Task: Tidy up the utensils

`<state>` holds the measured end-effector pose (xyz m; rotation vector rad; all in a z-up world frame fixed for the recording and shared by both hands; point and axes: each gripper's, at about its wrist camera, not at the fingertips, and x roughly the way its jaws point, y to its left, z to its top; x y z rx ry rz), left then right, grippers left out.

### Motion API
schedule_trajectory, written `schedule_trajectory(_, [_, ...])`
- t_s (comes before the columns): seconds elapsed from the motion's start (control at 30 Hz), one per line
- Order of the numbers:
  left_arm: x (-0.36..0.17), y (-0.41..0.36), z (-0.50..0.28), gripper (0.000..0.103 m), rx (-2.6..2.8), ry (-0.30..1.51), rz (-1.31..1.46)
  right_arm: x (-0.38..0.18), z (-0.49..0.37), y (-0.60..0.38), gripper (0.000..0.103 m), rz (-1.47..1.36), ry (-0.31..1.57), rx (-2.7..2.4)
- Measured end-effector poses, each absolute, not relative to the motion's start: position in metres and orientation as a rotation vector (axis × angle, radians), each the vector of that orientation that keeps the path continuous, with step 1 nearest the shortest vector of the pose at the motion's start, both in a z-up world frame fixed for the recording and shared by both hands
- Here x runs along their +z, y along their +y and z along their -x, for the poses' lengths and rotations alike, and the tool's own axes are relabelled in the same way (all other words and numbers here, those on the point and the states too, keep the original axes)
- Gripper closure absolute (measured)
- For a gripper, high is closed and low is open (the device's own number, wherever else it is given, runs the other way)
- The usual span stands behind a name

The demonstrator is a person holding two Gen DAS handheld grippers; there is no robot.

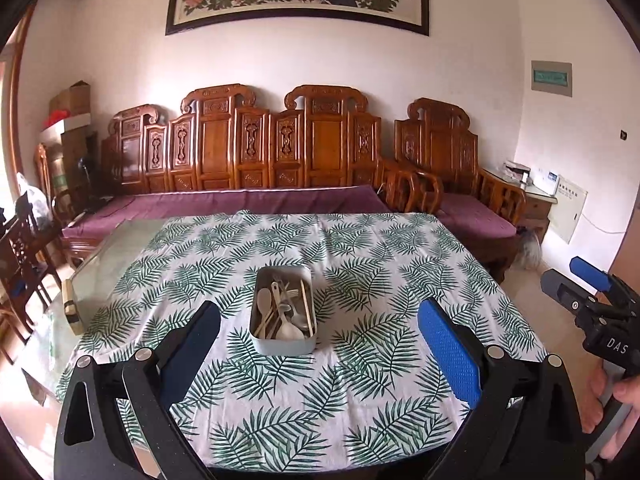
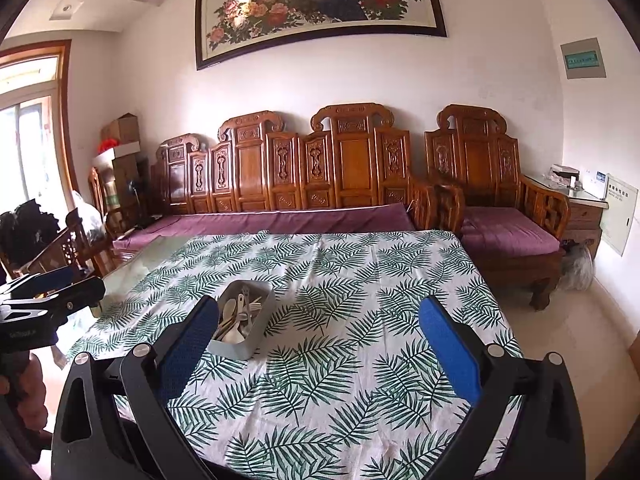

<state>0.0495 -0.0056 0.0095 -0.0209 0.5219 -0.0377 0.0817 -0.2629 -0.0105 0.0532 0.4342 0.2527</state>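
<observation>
A grey rectangular tin (image 1: 283, 346) sits in the middle of the leaf-print tablecloth (image 1: 360, 248). It holds white spoons (image 1: 289, 330), a white fork and wooden chopsticks (image 1: 306, 304), all mixed together. My left gripper (image 1: 320, 320) hovers open over the near table edge, its blue pads either side of the tin and short of it. In the right wrist view the tin (image 2: 240, 348) lies ahead and to the left, just beyond the left fingertip (image 2: 200, 320) of my right gripper (image 2: 320, 320), which is open and holds nothing.
A bare glass strip of the table (image 1: 120, 248) shows at the far left beside the cloth. A carved wooden sofa (image 1: 256, 152) with purple cushions stands behind the table. A hand (image 1: 628, 396) holds the right gripper at the table's right edge.
</observation>
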Motion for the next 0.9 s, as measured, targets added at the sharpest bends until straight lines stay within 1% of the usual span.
schedule_trajectory(0.9, [0.0052, -0.0093, -0.0502, 0.007, -0.032, 0.527, 0.024, -0.0118, -0.0819, -0.2596, 0.002, -0.057, 0.434, 0.255])
